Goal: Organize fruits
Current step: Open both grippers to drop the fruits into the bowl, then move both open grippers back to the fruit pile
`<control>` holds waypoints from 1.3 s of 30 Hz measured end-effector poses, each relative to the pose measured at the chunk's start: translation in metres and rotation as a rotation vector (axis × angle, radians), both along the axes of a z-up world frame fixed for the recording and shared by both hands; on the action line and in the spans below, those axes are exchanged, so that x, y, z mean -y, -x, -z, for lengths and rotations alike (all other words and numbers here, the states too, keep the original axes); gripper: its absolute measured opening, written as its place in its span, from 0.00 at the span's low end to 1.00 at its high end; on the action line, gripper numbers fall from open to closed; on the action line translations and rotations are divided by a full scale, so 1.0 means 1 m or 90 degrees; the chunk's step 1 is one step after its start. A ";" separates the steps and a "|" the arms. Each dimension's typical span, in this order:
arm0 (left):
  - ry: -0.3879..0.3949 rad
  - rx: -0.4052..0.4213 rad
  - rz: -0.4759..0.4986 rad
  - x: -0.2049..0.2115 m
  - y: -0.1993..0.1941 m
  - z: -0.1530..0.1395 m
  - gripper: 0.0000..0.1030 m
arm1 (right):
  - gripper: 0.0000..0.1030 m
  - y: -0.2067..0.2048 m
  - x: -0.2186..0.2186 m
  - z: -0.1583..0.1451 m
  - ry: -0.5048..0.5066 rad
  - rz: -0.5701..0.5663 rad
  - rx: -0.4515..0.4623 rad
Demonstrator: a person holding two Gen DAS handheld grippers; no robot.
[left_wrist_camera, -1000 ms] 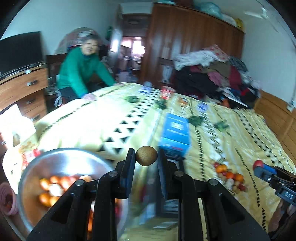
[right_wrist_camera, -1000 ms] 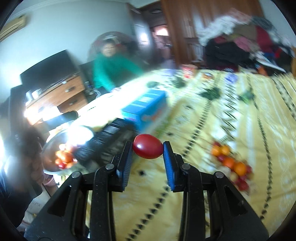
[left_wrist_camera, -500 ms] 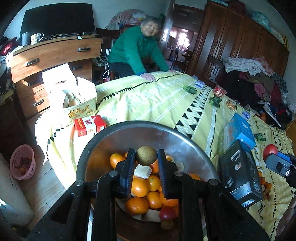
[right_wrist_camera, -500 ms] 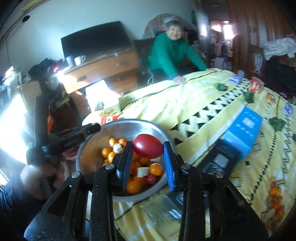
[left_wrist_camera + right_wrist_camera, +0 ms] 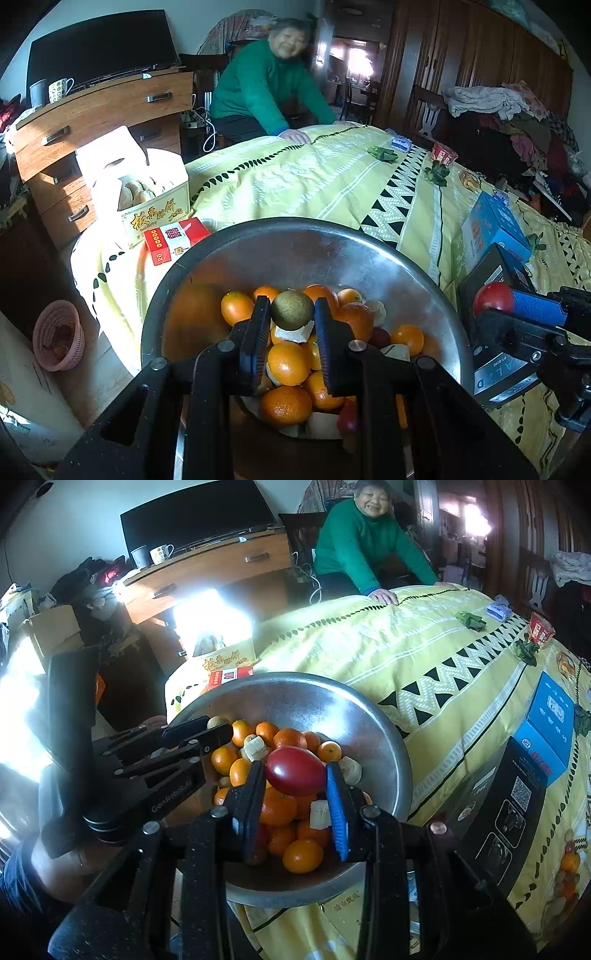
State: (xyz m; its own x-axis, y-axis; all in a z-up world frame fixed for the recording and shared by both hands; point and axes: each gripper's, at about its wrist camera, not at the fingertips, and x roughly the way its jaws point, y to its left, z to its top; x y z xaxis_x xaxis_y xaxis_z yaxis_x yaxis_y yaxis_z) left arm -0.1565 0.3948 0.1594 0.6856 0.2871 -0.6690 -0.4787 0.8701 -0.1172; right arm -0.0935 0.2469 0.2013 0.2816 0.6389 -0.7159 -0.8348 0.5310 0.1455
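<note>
Now the big metal bowl (image 5: 295,251) low in the middle is holding many oranges (image 5: 288,363). The left tongs (image 5: 291,319) are pinching a brown fruit (image 5: 292,309) and the right tongs (image 5: 295,775) a red fruit (image 5: 295,771), both lower over it than before.

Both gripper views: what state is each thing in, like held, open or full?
Left gripper: shut on brown fruit.
Right gripper: shut on red fruit.
Metal bowl: partly filled with oranges.
Dresser drawers: closed.
</note>
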 end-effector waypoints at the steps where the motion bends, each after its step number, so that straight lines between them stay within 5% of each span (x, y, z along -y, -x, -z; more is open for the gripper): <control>1: 0.001 -0.001 0.000 0.000 0.000 0.001 0.23 | 0.32 0.001 -0.002 0.000 0.001 0.000 0.000; 23: 0.022 -0.018 -0.018 -0.014 0.003 0.013 0.24 | 0.33 0.001 -0.017 0.013 0.019 0.009 -0.019; 27: 0.021 -0.021 -0.028 -0.015 0.004 0.013 0.37 | 0.33 0.001 -0.017 0.014 0.020 0.012 -0.019; 31: 0.007 -0.028 -0.036 -0.011 0.003 0.009 0.49 | 0.62 0.000 -0.012 0.012 0.012 0.022 -0.020; 39: -0.100 -0.020 -0.036 0.031 -0.002 -0.026 0.80 | 0.63 0.020 0.046 -0.013 -0.042 0.052 0.011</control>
